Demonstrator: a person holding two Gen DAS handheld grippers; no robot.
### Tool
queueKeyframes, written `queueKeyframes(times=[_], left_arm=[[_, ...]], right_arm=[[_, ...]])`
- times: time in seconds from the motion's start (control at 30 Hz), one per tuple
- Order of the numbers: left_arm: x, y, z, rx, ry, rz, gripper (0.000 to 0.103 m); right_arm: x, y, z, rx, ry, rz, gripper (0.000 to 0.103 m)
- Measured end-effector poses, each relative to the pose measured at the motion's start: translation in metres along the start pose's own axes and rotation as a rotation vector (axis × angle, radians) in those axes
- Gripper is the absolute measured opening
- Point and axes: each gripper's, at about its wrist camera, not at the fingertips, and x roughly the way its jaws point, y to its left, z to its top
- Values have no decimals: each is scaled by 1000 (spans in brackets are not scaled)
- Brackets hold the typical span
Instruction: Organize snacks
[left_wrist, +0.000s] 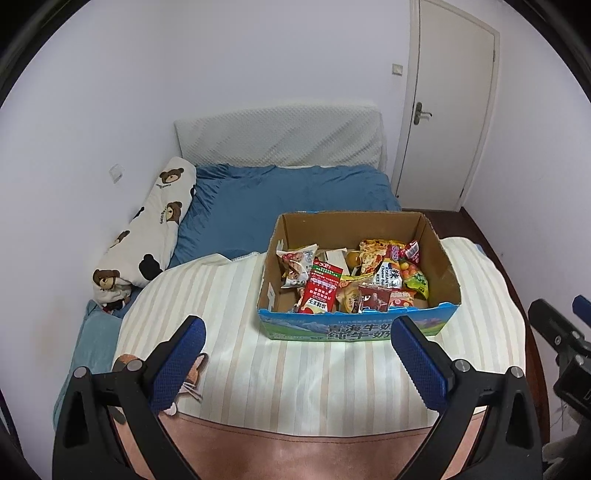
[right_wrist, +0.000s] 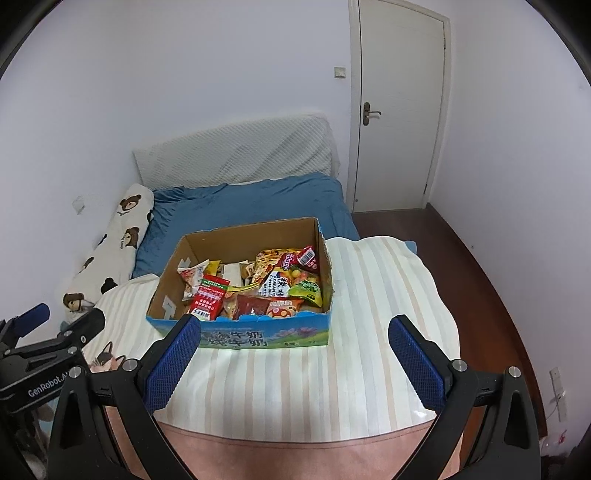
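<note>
Both my left gripper and right gripper hover wide open, empty, before the open brown cardboard box of colourful snack packets on the striped bedspread.

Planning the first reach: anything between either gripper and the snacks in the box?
Only the box's near wall. Both grippers, left and right, are open over bare striped cloth; the snacks lie open from above.

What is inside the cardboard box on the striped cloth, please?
The cardboard box holds a loose heap of snack packets: a red packet, a yellow-green candy bag, and a white wrapper. Whatever lies beneath the top packets is covered.
</note>
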Motion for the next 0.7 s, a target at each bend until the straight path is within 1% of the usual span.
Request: queueKeyframes(times=[0.37, 0.7], left_arm=[[36, -16, 11, 42, 50, 5, 103], [46, -22, 14, 49, 60, 0, 103]], right_arm=[[38, -1, 7, -13, 37, -45, 103], [54, -1, 6, -21, 53, -66, 103]])
